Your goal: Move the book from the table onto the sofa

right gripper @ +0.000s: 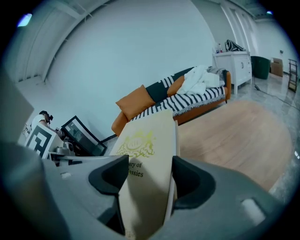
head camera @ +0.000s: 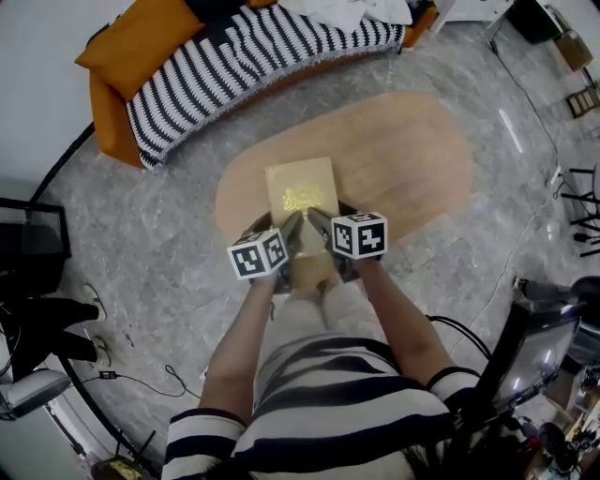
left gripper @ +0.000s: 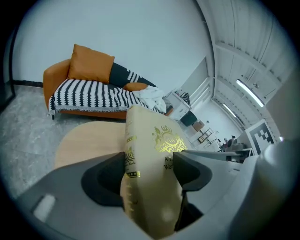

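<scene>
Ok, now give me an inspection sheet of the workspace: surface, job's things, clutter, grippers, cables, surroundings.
Surface: oval wooden table, nothing seen lying on it.
Job's things: cream book with gold print, held over the table, not yet on the sofa.
Clutter: striped blanket, orange cushion and white cloth, all on the sofa.
Grippers: left hand-held gripper and right hand-held gripper, both shut on the book's near end.
Cables: loose cables on the floor around the table.
Surroundings: grey stone-look floor, white cabinet past the sofa.
</scene>
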Tool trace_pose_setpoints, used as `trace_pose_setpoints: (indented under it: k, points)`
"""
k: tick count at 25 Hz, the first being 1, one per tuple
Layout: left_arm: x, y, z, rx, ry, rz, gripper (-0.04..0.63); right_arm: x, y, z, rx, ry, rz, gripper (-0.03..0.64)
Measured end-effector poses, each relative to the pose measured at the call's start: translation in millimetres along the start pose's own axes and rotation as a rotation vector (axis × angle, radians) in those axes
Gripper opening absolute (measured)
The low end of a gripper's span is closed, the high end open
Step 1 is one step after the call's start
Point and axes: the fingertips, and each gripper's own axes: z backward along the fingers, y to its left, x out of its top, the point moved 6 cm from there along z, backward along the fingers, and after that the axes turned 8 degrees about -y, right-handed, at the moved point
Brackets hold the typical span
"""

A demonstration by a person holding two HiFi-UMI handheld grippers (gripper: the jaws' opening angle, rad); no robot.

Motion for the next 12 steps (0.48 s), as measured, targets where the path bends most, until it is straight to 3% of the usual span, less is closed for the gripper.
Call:
trace_pose_setpoints:
  k: [8,12]
  points:
    - [25.5,-30.3,41.3,0.023,-0.114,0.008,0.327,29.6,27.1,36.7,0.038,-0.082,0.037,0.287]
    - [21.4,-50.3,58.5,0.031,-0.164,0.054,0.327,34.0,35.7,62.0,0.033,-0.129,0.031,0.282]
